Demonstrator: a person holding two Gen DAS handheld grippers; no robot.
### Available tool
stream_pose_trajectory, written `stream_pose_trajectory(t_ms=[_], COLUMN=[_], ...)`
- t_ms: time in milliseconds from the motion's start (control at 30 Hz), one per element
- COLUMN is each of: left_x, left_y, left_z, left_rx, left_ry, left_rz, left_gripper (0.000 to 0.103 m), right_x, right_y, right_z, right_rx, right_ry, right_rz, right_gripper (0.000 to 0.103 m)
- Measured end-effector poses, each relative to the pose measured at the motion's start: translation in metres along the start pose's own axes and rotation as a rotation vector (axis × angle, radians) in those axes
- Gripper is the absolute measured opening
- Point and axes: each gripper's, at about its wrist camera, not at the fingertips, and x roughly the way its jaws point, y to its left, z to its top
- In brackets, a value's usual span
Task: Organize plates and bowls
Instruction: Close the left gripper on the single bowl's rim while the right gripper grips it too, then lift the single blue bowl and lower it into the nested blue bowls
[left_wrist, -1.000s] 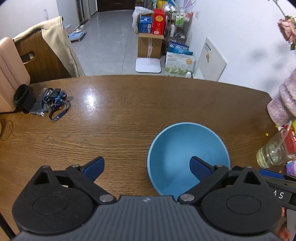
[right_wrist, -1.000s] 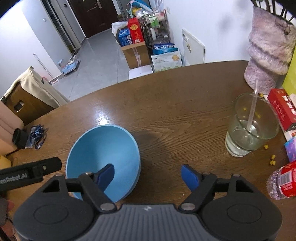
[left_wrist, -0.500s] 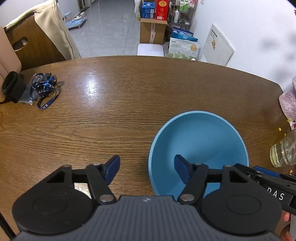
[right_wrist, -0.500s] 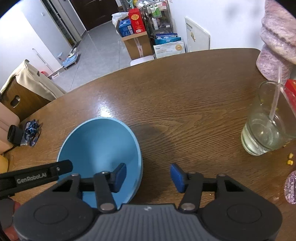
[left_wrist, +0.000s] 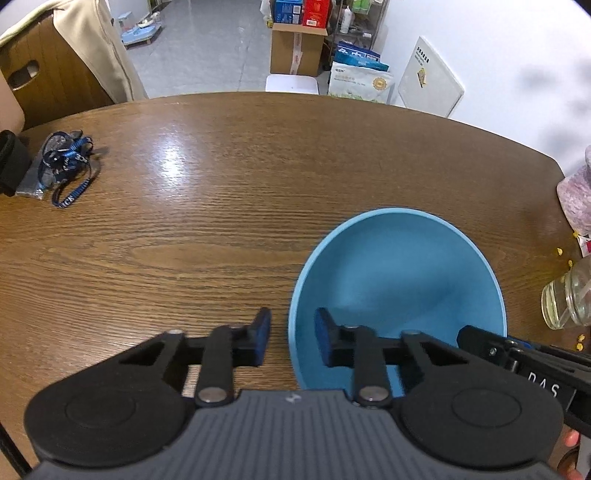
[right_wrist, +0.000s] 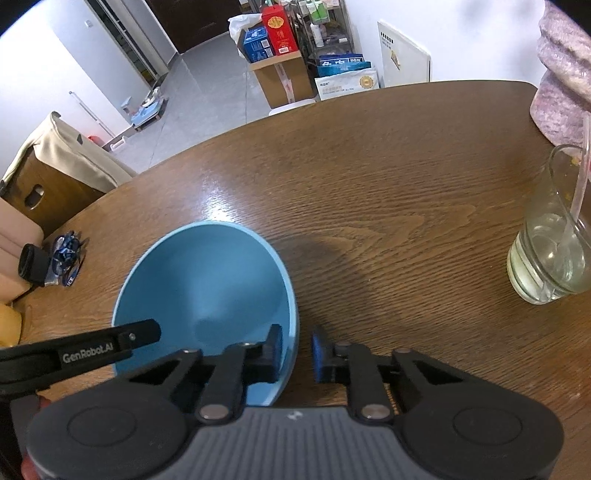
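Both tools are straddling the blue bowl (left_wrist: 399, 280) on the tabletop (left_wrist: 221, 206): the left tool (left_wrist: 291, 341) has just been narrowed across the bowl's left rim, the right tool (right_wrist: 297, 350) across its right rim, and slim gaps are seen beside the pads. Firm contact cannot be confirmed. If lifted unevenly, the bowl could be tipped or slipped, judging by the thin rim; the glass (right_wrist: 550, 251) nearby could be knocked.

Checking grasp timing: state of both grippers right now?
Left gripper: jaws just closing, astride the blue bowl rim; contact unclear.
Right gripper: jaws just closing, astride the opposite rim; contact unclear.
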Motion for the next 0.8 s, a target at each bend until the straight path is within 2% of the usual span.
stream_pose_trajectory(t_ms=[133,267,800], left_x=[0.003,0.003,-0.019], left_y=[0.001,0.002,0.0], left_z=[0.0,0.0,-0.002], left_rx=[-0.004,-0.003,0.017], left_ry=[0.009,0.004,-0.039], left_rz=[-0.014,-0.017,-0.037], left_gripper=[0.011,0.008,0.007], right_x=[0.0,0.0,-0.022], right_y=[0.002,0.002,0.005], right_z=[0.0,0.0,-0.002], right_rx=[-0.003,-0.002,0.0], right_ry=[-0.007,-0.01,-0.054], right_rz=[0.003,-0.004,-0.007], right_gripper=[0.009,0.008,0.008])
